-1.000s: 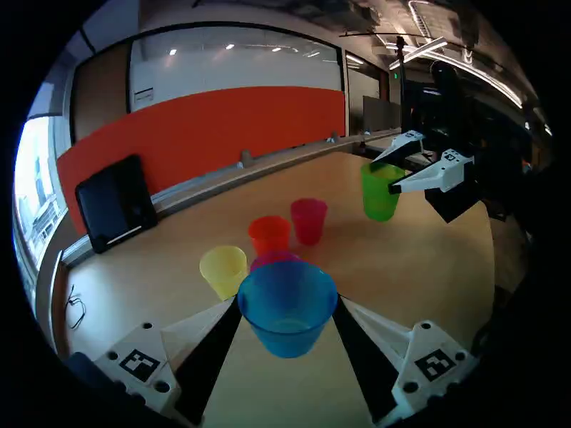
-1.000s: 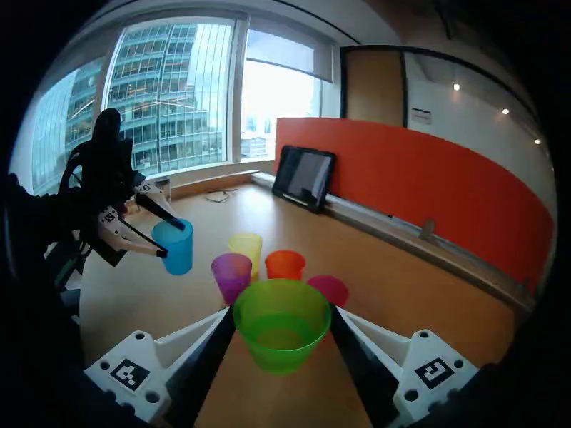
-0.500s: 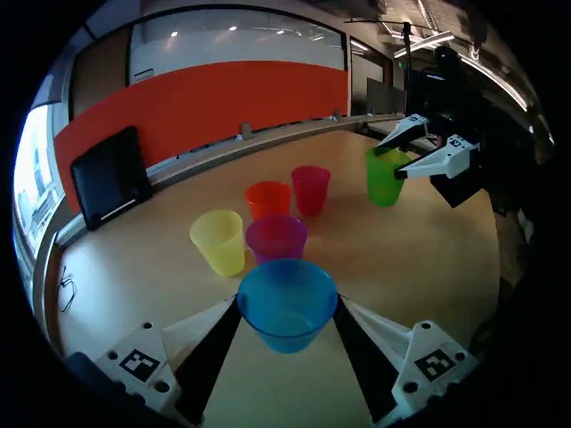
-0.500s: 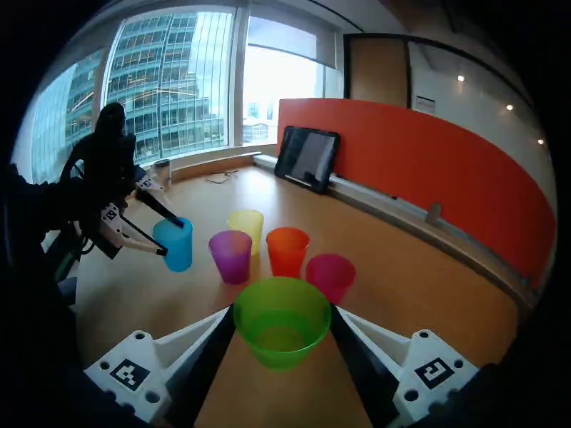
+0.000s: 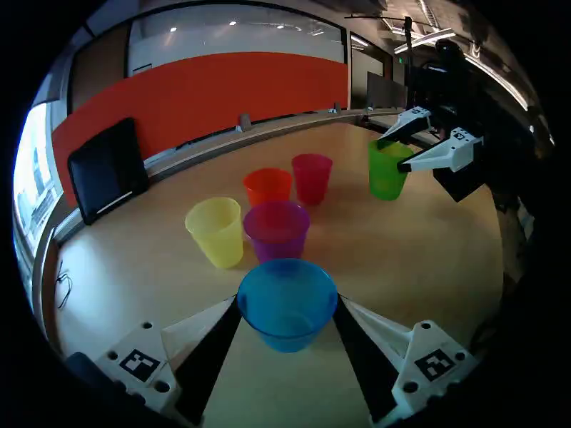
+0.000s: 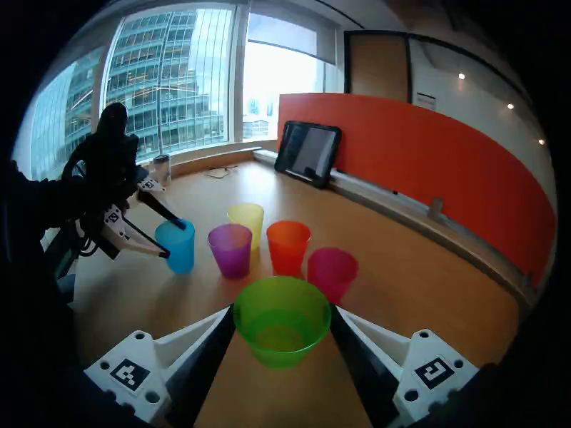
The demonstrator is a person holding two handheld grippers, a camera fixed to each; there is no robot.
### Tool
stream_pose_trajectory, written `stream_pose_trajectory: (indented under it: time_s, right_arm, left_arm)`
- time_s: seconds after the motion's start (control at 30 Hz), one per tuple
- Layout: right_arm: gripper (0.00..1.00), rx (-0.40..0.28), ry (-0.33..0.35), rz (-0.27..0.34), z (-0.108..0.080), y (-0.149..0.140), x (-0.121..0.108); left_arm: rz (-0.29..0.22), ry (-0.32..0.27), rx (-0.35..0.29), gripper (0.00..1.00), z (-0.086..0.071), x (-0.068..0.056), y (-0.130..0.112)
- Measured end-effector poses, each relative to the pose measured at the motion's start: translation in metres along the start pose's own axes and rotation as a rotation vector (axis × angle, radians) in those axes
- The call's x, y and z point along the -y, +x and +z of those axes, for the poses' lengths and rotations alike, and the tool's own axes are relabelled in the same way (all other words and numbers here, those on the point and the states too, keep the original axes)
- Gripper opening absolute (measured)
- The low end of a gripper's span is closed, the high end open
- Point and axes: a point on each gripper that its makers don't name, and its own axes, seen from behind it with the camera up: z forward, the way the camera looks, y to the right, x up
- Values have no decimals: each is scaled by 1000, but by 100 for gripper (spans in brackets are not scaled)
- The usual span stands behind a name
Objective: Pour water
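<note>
pale wood tabletop (image 5: 428,242) runs under everything. nearest in the left gripper view, the left gripper (image 5: 286,305) is clamped on a blue cup (image 5: 287,317), a finger pressed to each side and the cup upright. nearest in the right gripper view, the right gripper (image 6: 282,310) grips a green cup (image 6: 280,324) the same way, also upright. whether either cup has water in it i cannot tell.

between the two held cups, four more stand close together on the table. from the left gripper's side the purple cup (image 5: 276,230) is closest, with the yellow cup (image 5: 214,230) just beside it. the orange cup (image 5: 267,187) and pink cup (image 5: 312,177) stand side by side behind them. each gripper shows up small in the other's view, across the cluster.

farther back a dark tablet (image 5: 105,170) leans at the table's far edge, below an orange wall panel (image 5: 214,93). tall windows (image 6: 164,85) look out on glass towers.
</note>
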Motion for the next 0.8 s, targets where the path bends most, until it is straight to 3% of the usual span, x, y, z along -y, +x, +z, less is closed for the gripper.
stream_pose_trajectory:
  time_s: [0.8]
  right_arm:
    - [94,26,-5,0,6,-12,1]
  left_arm:
    - [-15,6,17,89,6,0,-12]
